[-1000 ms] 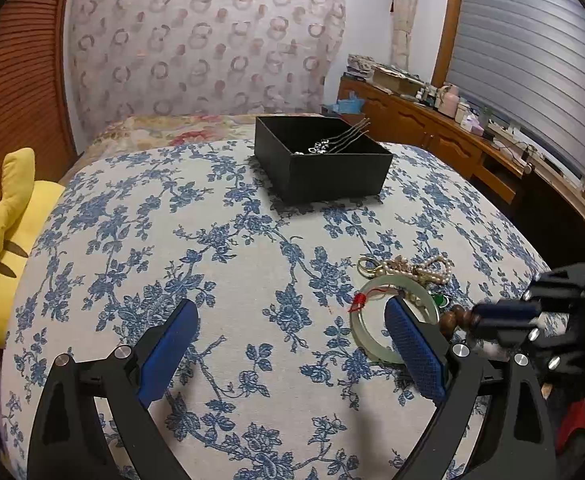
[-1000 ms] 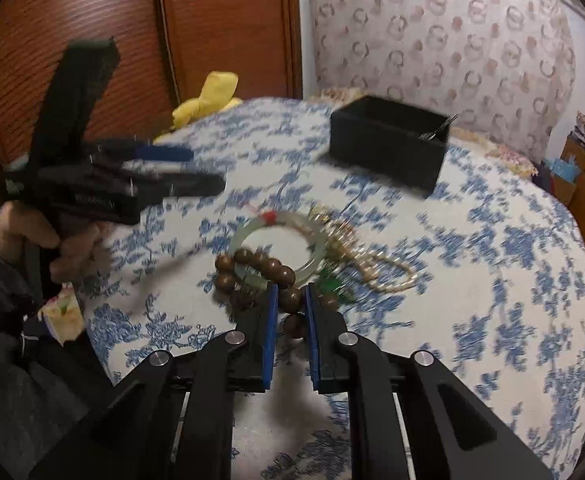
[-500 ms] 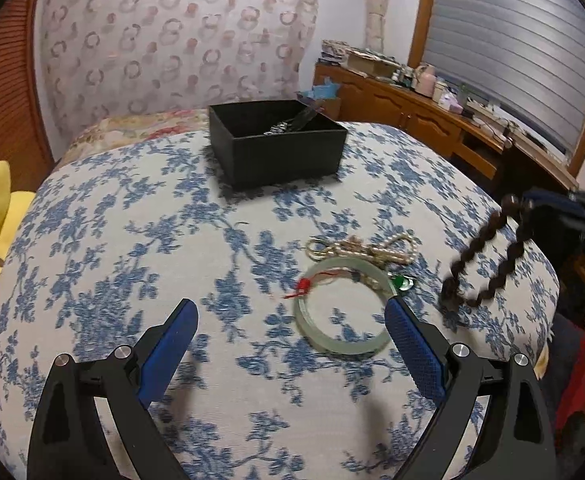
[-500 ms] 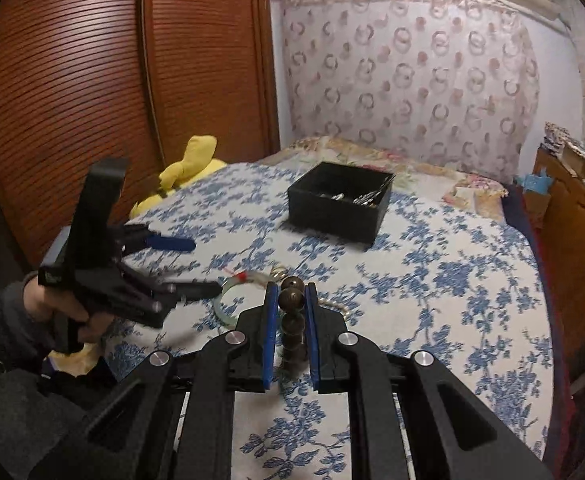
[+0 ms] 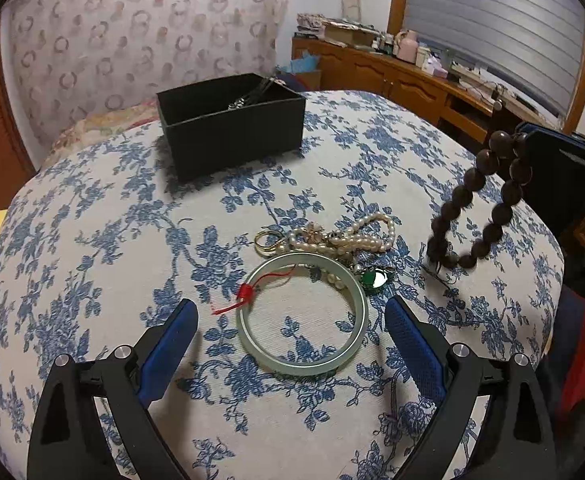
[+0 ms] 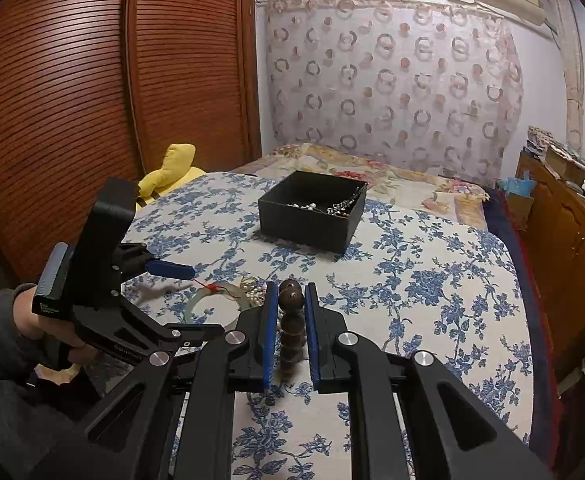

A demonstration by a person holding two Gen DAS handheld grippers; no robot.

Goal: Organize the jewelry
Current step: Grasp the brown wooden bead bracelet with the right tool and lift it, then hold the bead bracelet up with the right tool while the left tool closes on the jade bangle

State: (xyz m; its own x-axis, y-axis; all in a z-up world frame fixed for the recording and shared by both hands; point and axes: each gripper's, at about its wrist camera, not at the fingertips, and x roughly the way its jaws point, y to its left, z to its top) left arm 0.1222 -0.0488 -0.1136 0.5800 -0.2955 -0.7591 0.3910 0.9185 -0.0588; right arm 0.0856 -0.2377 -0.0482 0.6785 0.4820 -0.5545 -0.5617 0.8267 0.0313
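A pale green jade bangle (image 5: 304,316) with a red tassel lies on the blue-flowered bedspread between the wide-open fingers of my left gripper (image 5: 292,324), which hovers just short of it. Behind the bangle lie a pearl strand (image 5: 356,236), a gold ring (image 5: 267,239) and a green pendant (image 5: 372,278). My right gripper (image 6: 289,300) is shut on a brown wooden bead bracelet (image 6: 290,312), which dangles above the bed at the right in the left wrist view (image 5: 476,200). The black open box (image 5: 232,128) holding several jewelry pieces stands further back; the right wrist view shows the box (image 6: 312,216) too.
A yellow plush toy (image 6: 172,168) lies at the bed's left edge by a slatted wooden wardrobe (image 6: 72,100). A wooden sideboard (image 5: 412,76) crowded with small items runs along the right. A patterned headboard (image 6: 392,80) stands behind the bed.
My right gripper has lifted the bead bracelet off the bedspread and it now hangs in the air. My left gripper has moved so the jade bangle lies between its fingers.
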